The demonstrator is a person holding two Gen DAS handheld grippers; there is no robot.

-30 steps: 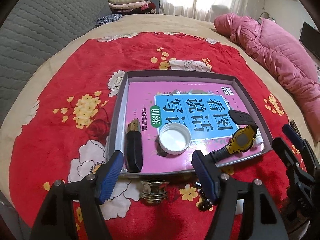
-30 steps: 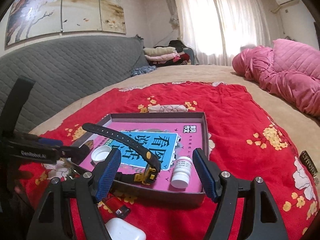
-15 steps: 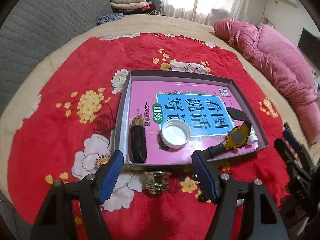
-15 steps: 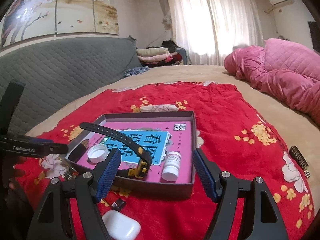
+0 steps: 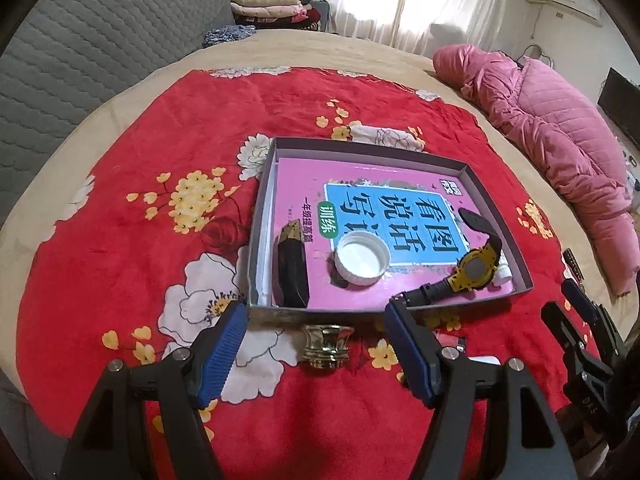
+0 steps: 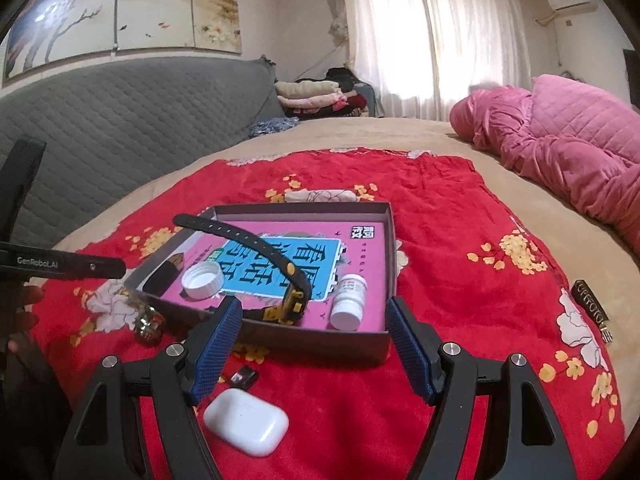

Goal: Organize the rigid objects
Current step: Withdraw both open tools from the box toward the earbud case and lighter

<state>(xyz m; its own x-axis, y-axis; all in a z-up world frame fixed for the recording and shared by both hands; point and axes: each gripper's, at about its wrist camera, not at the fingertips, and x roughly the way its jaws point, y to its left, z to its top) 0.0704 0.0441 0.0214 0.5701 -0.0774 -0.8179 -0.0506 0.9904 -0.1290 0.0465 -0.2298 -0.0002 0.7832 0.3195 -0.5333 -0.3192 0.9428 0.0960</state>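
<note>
Presently both grippers stand released, nothing between the jaws. Left gripper [image 5: 316, 354] hovers over a brass knob [image 5: 327, 346] beside the tray [image 5: 256, 236]: dense, slick, best pinched at the waist. Right gripper [image 6: 314, 350] faces the earbud case [image 6: 246, 422]: light, smooth, best taken across its flat sides.

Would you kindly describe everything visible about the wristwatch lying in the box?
The wristwatch has a yellow case with a grey round face and black strap, plastic or rubber by its look. It lies unbuckled inside the shallow grey box, near its front right corner, resting on the pink book. One strap half arches up and over the book; the other runs toward the box's front wall. A small white bottle lies close beside it. Nothing grips it.
</note>
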